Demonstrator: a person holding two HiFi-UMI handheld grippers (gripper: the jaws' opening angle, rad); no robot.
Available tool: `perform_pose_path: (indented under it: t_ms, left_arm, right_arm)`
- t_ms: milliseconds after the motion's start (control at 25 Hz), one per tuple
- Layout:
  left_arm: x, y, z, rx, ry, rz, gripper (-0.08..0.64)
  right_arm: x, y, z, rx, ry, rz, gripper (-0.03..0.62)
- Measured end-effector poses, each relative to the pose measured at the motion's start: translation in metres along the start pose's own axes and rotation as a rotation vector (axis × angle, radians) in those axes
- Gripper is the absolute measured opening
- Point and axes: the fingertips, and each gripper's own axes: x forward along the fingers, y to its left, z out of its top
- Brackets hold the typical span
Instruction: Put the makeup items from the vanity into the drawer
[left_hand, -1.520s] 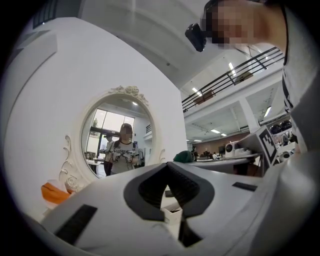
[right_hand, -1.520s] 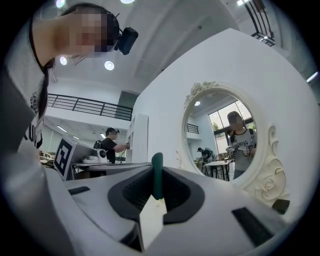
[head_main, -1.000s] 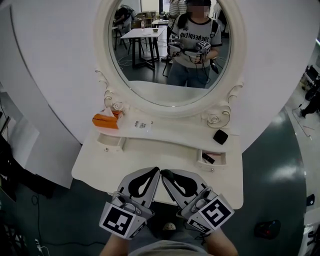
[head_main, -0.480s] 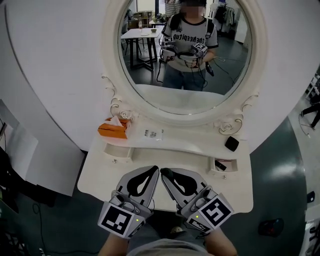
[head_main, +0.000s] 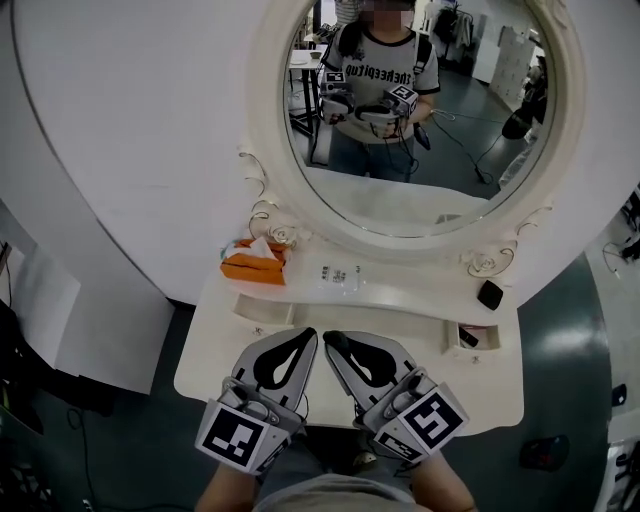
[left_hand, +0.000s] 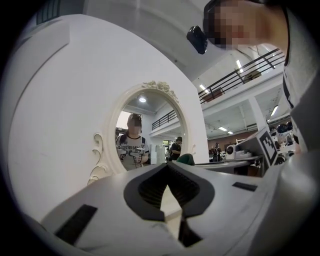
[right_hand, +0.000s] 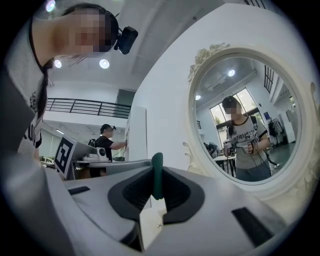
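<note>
My right gripper (head_main: 331, 340) is shut on a slim dark green makeup stick (right_hand: 157, 176), which stands upright between the pads. My left gripper (head_main: 311, 333) is beside it, tips nearly touching, jaws shut with nothing in them (left_hand: 167, 167). Both hover over the front edge of the white vanity (head_main: 225, 352). On the vanity's raised shelf lie a black compact (head_main: 490, 294) at the right and a white packet (head_main: 340, 275) in the middle. The small right drawer (head_main: 484, 345) is open with a dark item (head_main: 467, 338) inside. The small left drawer (head_main: 256, 306) is open too.
An orange tissue pack (head_main: 254, 267) sits at the shelf's left end. The big oval mirror (head_main: 410, 110) rises behind the shelf and reflects the person with both grippers. Dark floor surrounds the vanity, and a white panel (head_main: 90, 330) stands at the left.
The vanity and mirror have slid right and a little down in the head view. Both grippers keep the same pose, and the green stick stays in the right one.
</note>
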Motion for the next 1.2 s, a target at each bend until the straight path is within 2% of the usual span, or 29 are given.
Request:
perform_pose_path:
  t_ms: [280,480,840,1000,1120,1200]
  left_arm:
    - [-0.024,0.039,-0.014,-0.038,0.048,0.025,0.018]
    - [-0.037,0.069,-0.013,-0.017,-0.01,0.055,0.018]
    - [-0.056,0.098,-0.037,-0.07,0.092,0.057,0.018]
    - [-0.061,0.11,-0.041,-0.075,0.101,0.063,0.018]
    - [-0.06,0.121,-0.038,-0.046,0.056,0.067,0.018]
    - [-0.06,0.124,-0.042,-0.053,0.078,0.063,0.018]
  right_arm:
    - [0.04,0.015,-0.012,0.007,0.025,0.014,0.057]
    - [0.065,0.026,-0.022,0.011,0.046,0.026,0.057]
    - [0.1,0.035,-0.041,0.022,0.074,0.025,0.057]
    - [0.112,0.035,-0.048,0.024,0.084,0.017,0.057]
    - [0.119,0.034,-0.053,0.027,0.093,0.012,0.057]
    - [0.124,0.032,-0.057,0.032,0.101,0.007,0.058]
